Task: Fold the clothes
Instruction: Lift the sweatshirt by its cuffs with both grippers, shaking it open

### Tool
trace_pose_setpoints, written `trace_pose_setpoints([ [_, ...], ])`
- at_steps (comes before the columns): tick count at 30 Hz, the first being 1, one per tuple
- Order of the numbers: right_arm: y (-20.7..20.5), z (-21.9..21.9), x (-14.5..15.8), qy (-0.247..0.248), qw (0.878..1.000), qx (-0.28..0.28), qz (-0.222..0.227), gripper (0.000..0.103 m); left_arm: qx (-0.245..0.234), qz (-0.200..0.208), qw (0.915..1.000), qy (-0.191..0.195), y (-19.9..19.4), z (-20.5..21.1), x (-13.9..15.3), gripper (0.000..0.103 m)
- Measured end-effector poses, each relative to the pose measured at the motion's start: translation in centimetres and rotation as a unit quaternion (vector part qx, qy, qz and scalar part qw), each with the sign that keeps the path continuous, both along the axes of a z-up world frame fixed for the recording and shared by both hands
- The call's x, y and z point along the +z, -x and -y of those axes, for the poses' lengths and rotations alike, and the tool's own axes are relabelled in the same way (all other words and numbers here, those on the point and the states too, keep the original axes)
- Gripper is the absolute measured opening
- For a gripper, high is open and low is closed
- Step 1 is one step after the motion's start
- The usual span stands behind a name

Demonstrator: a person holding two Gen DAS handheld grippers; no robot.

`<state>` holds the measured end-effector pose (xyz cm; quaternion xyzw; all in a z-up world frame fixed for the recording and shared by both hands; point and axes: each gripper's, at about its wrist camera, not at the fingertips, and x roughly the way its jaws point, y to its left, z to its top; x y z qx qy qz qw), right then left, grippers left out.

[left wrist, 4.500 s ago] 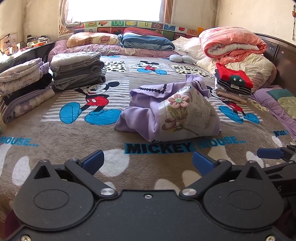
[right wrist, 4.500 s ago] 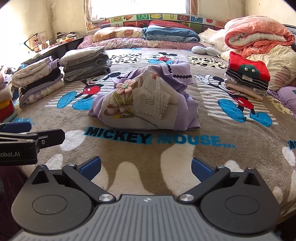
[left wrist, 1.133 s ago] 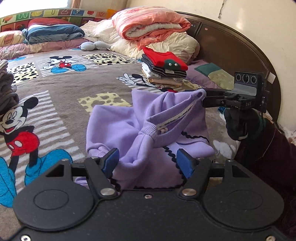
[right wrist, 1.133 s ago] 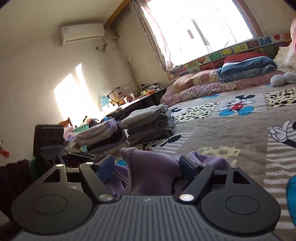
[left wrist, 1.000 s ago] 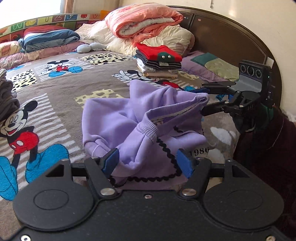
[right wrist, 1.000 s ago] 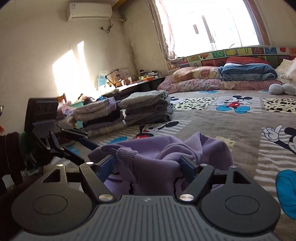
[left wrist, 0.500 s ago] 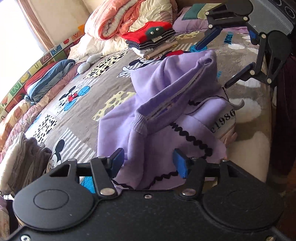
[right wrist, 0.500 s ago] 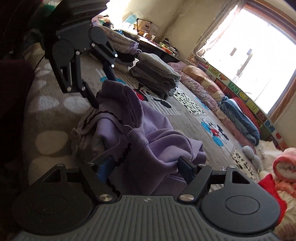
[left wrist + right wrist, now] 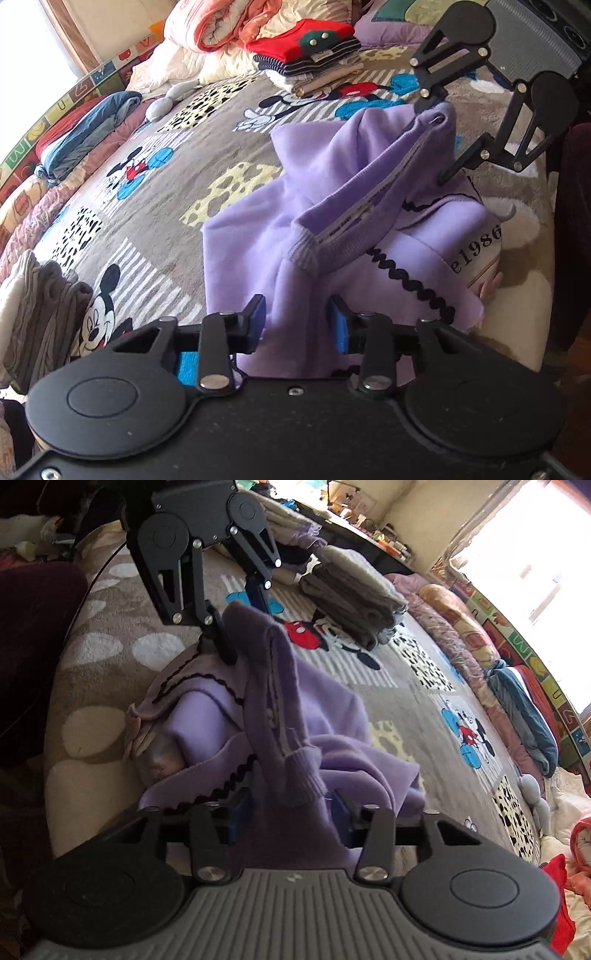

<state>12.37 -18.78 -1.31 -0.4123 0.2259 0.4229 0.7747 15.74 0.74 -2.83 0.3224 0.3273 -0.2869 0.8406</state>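
Note:
A lilac sweatshirt (image 9: pixel 332 206) with black wavy trim and a printed front lies bunched on the Mickey Mouse blanket near the bed's front edge. My left gripper (image 9: pixel 297 325) has its jaws partly closed around a fold of lilac cloth at one end of the ribbed collar (image 9: pixel 369 206). My right gripper (image 9: pixel 291 810) holds the collar's other end (image 9: pixel 273 701) the same way. Each gripper shows in the other's view, the right (image 9: pixel 439 144) and the left (image 9: pixel 236 620), with the collar stretched between them above the bed.
The blanket-covered bed (image 9: pixel 177 155) carries folded grey clothes (image 9: pixel 354 590) at the left, a red-topped folded stack (image 9: pixel 310 55) at the right, rolled quilts (image 9: pixel 236 26) and pillows (image 9: pixel 524 701) at the head. A dark desk (image 9: pixel 354 531) stands beside the bed.
Both grippers' jaws have closed in on the lilac cloth. The collar is pulled a little tauter between them, and both cameras have shifted slightly.

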Motion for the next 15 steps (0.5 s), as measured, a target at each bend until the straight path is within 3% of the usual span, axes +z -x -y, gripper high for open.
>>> trace_pose_setpoints([
  [1, 0.1, -0.2, -0.6, 0.014, 1.0, 0.0, -0.002, 0.041, 0.001, 0.006, 1.0, -0.003, 0.4, 0.1, -0.2, 0.029],
  [2, 0.4, -0.2, -1.2, 0.02, 1.0, -0.001, 0.0, 0.037, 0.003, 0.012, 0.9999, -0.006, 0.8, 0.1, -0.4, 0.02],
  [4, 0.9, -0.2, -1.6, 0.024, 1.0, -0.006, 0.008, 0.02, 0.01, 0.023, 0.9996, -0.009, 1.7, 0.2, -0.6, 0.015],
  [8, 2.1, 0.2, -0.8, 0.016, 0.999, -0.019, 0.034, 0.016, 0.025, 0.07, 0.997, -0.022, 3.5, 0.2, 0.3, 0.012],
  [11, 3.1, 0.4, -0.3, 0.01, 0.998, -0.029, 0.054, 0.015, 0.029, 0.107, 0.9938, -0.012, 4.8, 0.2, 2.6, 0.012],
  [15, 4.1, 1.1, 2.9, -0.002, 0.996, -0.037, 0.086, 0.015, 0.028, 0.161, 0.9866, -0.005, 6.6, 0.3, 6.4, 0.012],
])
